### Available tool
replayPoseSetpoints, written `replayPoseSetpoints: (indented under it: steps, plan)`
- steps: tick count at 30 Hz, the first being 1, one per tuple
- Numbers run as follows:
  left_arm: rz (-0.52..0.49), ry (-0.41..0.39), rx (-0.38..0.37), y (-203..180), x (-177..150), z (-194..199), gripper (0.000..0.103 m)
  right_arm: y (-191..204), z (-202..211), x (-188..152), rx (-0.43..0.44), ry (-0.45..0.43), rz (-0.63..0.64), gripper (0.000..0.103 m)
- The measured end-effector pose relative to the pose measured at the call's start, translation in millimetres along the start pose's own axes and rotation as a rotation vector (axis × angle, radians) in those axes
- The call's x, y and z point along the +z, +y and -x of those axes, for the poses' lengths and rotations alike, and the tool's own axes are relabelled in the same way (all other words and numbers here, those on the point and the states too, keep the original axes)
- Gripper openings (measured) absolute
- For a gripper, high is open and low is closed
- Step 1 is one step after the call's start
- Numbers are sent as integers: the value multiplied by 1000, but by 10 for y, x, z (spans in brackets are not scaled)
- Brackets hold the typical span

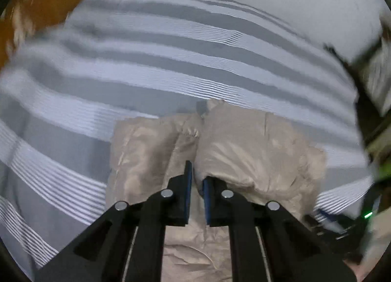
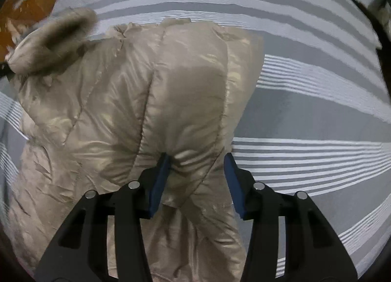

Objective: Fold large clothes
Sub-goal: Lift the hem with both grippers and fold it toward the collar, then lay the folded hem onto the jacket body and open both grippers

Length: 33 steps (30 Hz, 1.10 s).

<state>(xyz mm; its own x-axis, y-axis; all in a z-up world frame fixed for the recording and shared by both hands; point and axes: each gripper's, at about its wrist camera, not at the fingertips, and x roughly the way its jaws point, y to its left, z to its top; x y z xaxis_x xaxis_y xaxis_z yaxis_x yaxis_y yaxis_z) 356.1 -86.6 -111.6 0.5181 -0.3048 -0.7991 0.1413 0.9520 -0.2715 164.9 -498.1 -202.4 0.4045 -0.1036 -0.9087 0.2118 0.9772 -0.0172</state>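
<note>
A beige puffer jacket (image 1: 256, 150) lies on a grey and white striped bedsheet (image 1: 146, 62). In the left wrist view my left gripper (image 1: 197, 179) points down at it, jaws almost together, pinching a thin fold of the shiny fabric, and the picture is blurred. The right wrist view shows the jacket (image 2: 122, 99) spread wide, with a fur-trimmed hood (image 2: 53, 40) at the upper left. My right gripper (image 2: 196, 167) holds a thick padded fold near the jacket's right edge. Its blue pads (image 2: 161, 174) press into the padding, and creases run out from the left one.
The striped sheet (image 2: 317, 111) stretches out on all sides of the jacket. An orange-brown surface (image 1: 36, 8) shows beyond the sheet's upper left corner in both views. Dark blurred gear with a green light (image 1: 367, 214) sits at the right rim of the left wrist view.
</note>
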Motion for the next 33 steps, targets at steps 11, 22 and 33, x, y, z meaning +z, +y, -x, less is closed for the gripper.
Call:
replayPoseSetpoints:
  steps: [11, 22, 33]
  plan:
    - [163, 11, 120, 1249, -301, 305, 10, 161, 100, 44, -50, -13, 5, 46]
    - [-15, 67, 170, 1147, 65, -53, 81, 195, 261, 249, -8, -68, -110, 71]
    - [-187, 167, 280, 732, -174, -657, 0, 1003, -147, 265, -11, -34, 116, 28]
